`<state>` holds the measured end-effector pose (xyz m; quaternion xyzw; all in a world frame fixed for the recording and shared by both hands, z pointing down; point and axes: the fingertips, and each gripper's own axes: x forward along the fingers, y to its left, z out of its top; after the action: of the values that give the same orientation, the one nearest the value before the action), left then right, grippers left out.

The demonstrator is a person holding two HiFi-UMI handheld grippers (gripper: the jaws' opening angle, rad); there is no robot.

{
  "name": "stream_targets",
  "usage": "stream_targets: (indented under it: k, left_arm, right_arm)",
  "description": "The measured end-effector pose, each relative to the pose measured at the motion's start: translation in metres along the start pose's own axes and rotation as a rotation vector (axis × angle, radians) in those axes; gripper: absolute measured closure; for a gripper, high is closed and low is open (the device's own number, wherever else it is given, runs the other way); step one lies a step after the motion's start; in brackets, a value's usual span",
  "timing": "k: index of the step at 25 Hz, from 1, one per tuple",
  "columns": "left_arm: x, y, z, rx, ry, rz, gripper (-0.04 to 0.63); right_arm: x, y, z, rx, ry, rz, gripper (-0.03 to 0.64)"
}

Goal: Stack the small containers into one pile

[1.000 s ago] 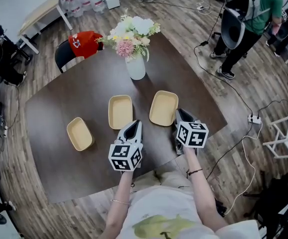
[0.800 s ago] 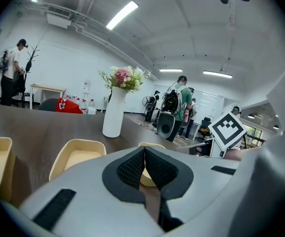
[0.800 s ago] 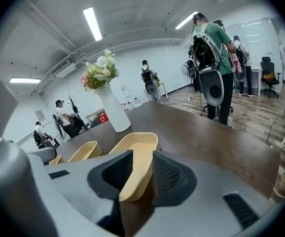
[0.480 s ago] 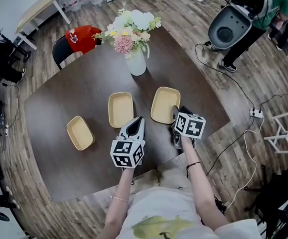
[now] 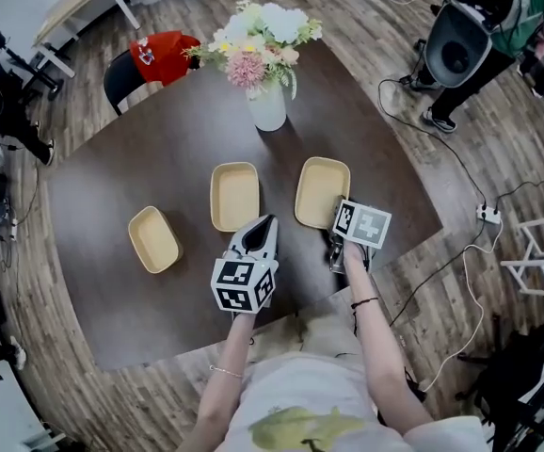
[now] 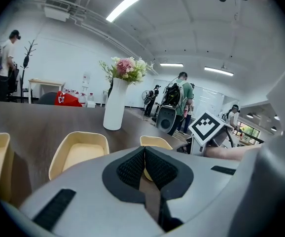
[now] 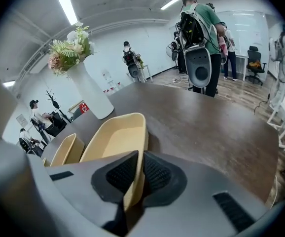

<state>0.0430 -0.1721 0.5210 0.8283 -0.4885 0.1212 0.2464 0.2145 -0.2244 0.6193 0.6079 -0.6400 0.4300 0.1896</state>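
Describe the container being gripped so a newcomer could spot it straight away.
On the dark table, nearer than the white vase, lie three beige containers in a row. It is the rightmost container. Unlike the middle one and left one, its near rim is between the jaws of the right hand-held gripper, which have just been closing on it.

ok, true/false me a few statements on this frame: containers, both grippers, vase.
1. The left container, middle container and right container sit apart on the table, unstacked. True.
2. The right gripper is empty. False: its jaws have just been closing, and the right container's near wall is pinched between them.
3. The left gripper has its jaws together on nothing. True.
4. The vase lies tipped over. False: it stands upright, holding flowers.
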Motion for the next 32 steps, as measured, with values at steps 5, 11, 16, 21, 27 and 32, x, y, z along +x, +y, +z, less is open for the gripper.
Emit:
stream_targets:
  k: [5, 11, 16, 21, 27, 32]
  left_arm:
    - [-0.006, 0.006, 0.002, -0.005, -0.015, 0.025, 0.569]
    - [-0.014, 0.014, 0.007, -0.013, -0.040, 0.061, 0.569]
    - [-0.023, 0.018, 0.012, -0.015, -0.072, 0.097, 0.569]
    - [-0.035, 0.025, 0.015, -0.024, -0.110, 0.146, 0.569]
    - [-0.054, 0.037, 0.020, -0.034, -0.146, 0.202, 0.569]
    - [-0.073, 0.054, 0.024, -0.055, -0.170, 0.251, 0.569]
  right_arm:
    - [-0.003, 0.001, 0.004, 0.010, 0.001, -0.012, 0.578]
    - [-0.011, 0.007, 0.014, 0.016, -0.024, 0.021, 0.578]
    - [-0.021, 0.023, 0.025, 0.017, -0.051, 0.083, 0.578]
    - [-0.025, 0.043, 0.036, 0.008, -0.070, 0.153, 0.578]
    - [-0.031, 0.070, 0.043, 0.007, -0.077, 0.226, 0.578]
    - [-0.037, 0.102, 0.047, -0.005, -0.076, 0.291, 0.578]
